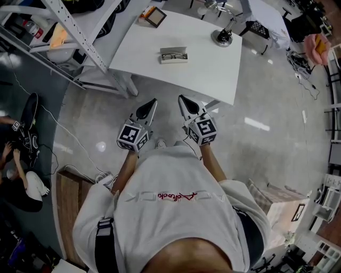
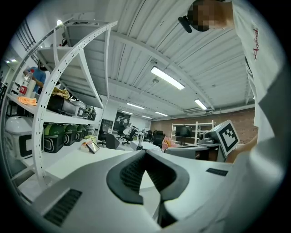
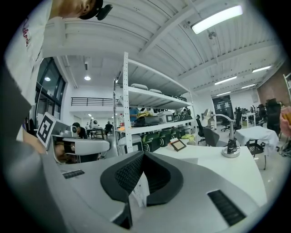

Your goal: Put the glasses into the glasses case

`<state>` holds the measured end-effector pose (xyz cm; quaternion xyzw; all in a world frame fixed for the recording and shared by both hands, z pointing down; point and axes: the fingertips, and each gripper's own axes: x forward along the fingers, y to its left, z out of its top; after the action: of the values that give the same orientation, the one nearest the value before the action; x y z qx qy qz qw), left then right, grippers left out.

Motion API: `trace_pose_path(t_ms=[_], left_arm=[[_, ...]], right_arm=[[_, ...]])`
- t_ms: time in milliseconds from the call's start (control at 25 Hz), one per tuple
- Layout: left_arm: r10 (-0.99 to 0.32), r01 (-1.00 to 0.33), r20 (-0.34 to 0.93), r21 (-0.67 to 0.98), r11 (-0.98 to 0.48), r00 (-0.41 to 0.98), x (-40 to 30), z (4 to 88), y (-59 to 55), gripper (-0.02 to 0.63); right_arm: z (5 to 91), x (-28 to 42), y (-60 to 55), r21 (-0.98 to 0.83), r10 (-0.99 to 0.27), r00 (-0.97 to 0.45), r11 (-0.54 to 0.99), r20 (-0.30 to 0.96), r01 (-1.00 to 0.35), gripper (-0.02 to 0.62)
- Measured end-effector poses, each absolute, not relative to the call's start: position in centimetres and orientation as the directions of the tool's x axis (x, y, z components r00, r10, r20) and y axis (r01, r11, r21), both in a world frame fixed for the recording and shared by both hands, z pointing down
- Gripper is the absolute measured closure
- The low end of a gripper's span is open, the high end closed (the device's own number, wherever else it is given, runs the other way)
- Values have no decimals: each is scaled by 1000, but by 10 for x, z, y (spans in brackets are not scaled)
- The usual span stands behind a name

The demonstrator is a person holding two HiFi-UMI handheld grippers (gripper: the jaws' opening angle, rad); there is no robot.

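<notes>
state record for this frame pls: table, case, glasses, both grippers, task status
table: white table, ahead of the person
case: glasses case, open, mid-table
glasses: glasses, appear to lie inside the case
other items: picture frame near the far left corner; lamp base near the far right
left gripper: shut, empty, over the floor short of the table
right gripper: shut, empty, beside the left one
task status: glasses look to be in the case already; neither gripper touches anything
</notes>
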<state>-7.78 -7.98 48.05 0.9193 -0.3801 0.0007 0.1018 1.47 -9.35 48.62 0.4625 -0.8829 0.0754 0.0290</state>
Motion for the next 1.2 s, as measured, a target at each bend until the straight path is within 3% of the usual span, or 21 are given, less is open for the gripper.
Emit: trace_pose_path(t_ms=[1200], left_arm=[[-718, -721, 89, 165, -673, 690, -7, 480, 95, 598]], right_arm=[[484, 83, 74, -112, -821, -563, 553, 97, -826, 578]])
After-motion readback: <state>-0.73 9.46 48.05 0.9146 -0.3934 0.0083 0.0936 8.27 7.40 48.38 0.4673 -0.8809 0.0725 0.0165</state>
